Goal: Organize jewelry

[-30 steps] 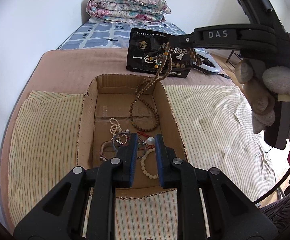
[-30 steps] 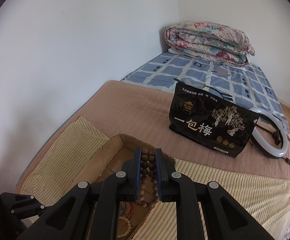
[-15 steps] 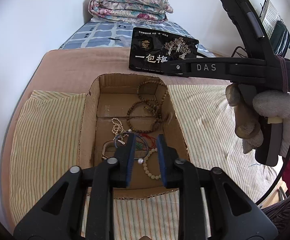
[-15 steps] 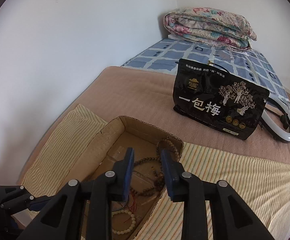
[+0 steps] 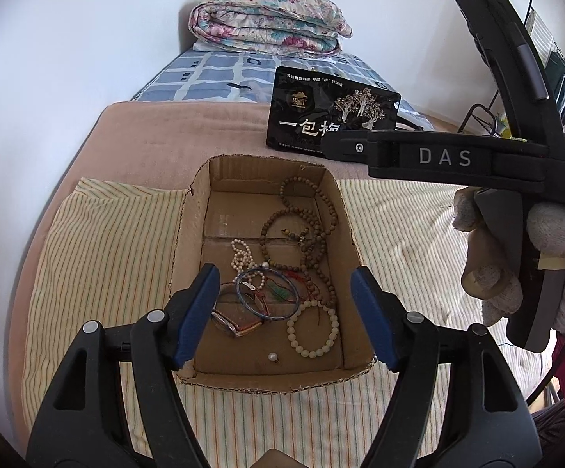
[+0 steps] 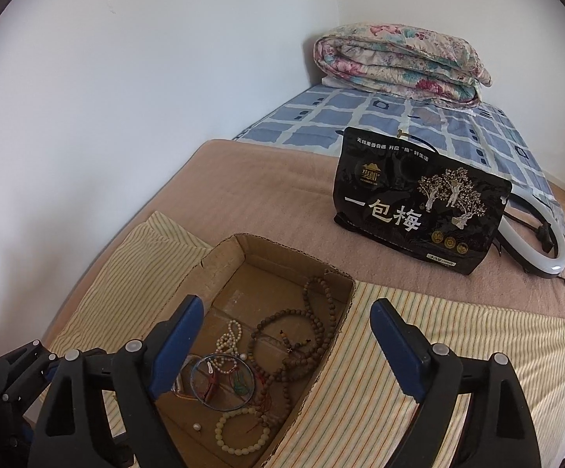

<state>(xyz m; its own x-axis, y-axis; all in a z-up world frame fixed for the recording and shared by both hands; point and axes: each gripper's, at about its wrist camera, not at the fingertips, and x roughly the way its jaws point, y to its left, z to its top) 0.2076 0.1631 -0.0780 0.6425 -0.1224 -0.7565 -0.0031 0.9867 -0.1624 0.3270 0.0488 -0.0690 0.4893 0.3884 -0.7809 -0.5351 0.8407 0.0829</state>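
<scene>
Both our claws have just been opening: the left claw and right claw stand spread and empty. The long brown wooden bead necklace now lies released in the open cardboard box on the bed.

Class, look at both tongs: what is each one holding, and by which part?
Nothing is held. The left tongs and right tongs have just been opening and stand empty; the brown bead necklace lies in the cardboard box.
</scene>
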